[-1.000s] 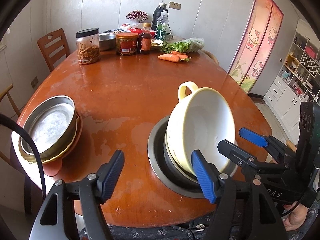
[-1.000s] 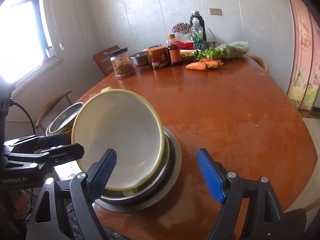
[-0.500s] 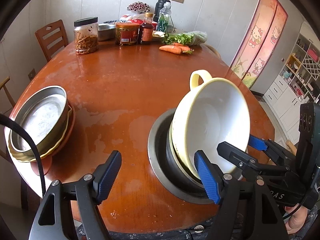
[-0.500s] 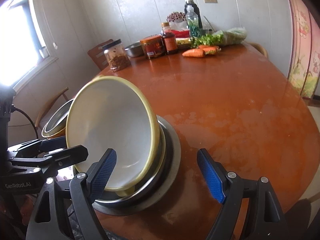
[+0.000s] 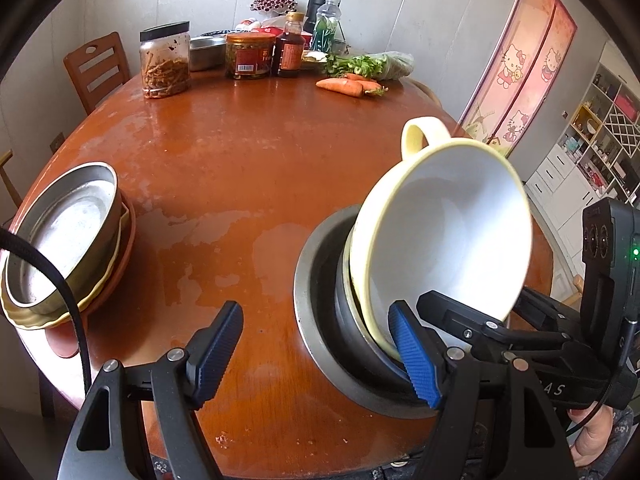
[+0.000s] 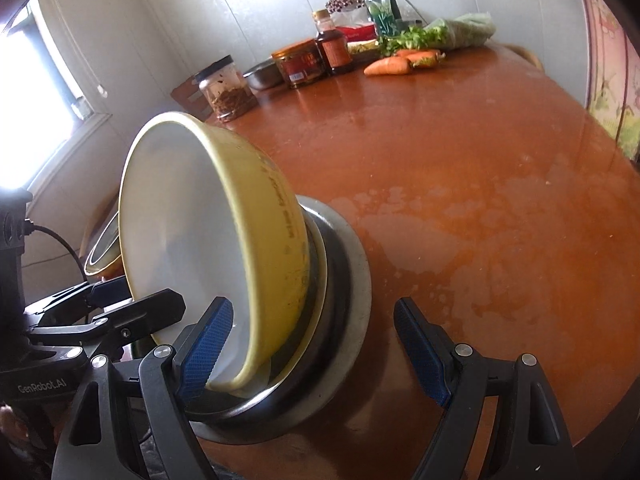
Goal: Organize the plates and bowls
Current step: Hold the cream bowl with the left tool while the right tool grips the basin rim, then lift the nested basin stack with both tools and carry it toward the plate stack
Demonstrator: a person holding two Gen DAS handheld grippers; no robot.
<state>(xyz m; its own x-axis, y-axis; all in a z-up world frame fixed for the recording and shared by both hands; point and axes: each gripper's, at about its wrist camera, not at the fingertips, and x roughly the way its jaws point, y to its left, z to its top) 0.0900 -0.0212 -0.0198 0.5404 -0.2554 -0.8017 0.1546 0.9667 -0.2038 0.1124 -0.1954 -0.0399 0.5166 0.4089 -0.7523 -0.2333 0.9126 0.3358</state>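
Observation:
A yellow bowl [image 5: 440, 240] with a white inside and a loop handle stands tilted on its edge in a metal basin [image 5: 320, 320] near the table's front edge. In the right wrist view the bowl [image 6: 256, 240] leans left out of the basin [image 6: 352, 280]. My right gripper [image 6: 312, 356] is open: its left pad sits inside the bowl's mouth and its right pad is over bare table. My left gripper [image 5: 316, 356] is open too, its right pad by the bowl's lower rim. A metal dish on stacked plates [image 5: 60, 240] sits at the left.
Along the far side of the round table [image 5: 240, 152] stand jars [image 5: 165, 60], sauce bottles [image 5: 288, 46], a steel bowl, carrots [image 5: 344, 86] and greens. A wooden chair [image 5: 96, 68] is behind on the left. The table's front edge is just below both grippers.
Both grippers have come lower and closer to the basin. The yellow bowl now stands steeper on its edge. The right gripper has rolled, so its view is tilted.

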